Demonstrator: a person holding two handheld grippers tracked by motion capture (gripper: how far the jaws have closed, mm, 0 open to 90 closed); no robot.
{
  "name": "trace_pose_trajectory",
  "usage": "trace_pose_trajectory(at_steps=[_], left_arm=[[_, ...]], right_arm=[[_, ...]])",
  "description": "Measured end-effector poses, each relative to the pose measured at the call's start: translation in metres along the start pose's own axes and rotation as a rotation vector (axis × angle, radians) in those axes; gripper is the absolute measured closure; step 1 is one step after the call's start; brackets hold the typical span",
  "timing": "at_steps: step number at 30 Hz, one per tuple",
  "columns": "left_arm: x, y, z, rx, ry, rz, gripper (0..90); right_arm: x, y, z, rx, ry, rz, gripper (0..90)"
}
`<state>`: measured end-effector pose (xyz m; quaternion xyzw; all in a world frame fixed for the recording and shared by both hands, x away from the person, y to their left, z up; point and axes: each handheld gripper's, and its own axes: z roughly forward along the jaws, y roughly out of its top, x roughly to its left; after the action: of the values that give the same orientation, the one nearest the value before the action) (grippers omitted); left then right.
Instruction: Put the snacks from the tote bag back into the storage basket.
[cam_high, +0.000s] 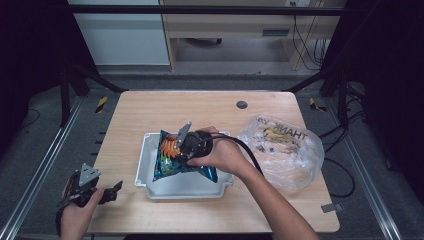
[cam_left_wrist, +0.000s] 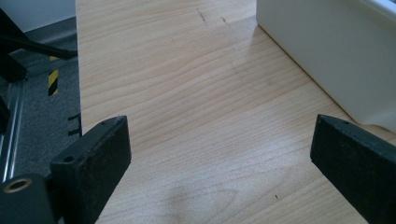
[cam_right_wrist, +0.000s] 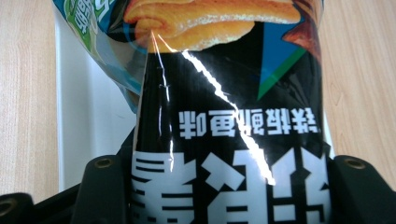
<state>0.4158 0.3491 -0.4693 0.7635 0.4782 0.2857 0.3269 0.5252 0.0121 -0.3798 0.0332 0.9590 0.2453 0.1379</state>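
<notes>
High view, right gripper (cam_high: 186, 146) gripping snack bag (cam_high: 172, 157), over tray (cam_high: 150, 187)

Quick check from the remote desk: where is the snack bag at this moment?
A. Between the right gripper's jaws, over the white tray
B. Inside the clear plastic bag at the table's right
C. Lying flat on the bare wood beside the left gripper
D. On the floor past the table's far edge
A. The right gripper is shut on the snack bag, holding it over the white tray; in the right gripper view the bag sits between the black jaws.
</notes>
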Motion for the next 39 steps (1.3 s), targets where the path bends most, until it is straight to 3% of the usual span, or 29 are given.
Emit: trace_pose_trajectory(at_steps=[39], left_arm=[[0.000,0.000,0.000,0.004,-0.005,0.001,4.7]], right_arm=[[-0.002,-0.014,0.039,0.061,0.075,0.028,39.4]])
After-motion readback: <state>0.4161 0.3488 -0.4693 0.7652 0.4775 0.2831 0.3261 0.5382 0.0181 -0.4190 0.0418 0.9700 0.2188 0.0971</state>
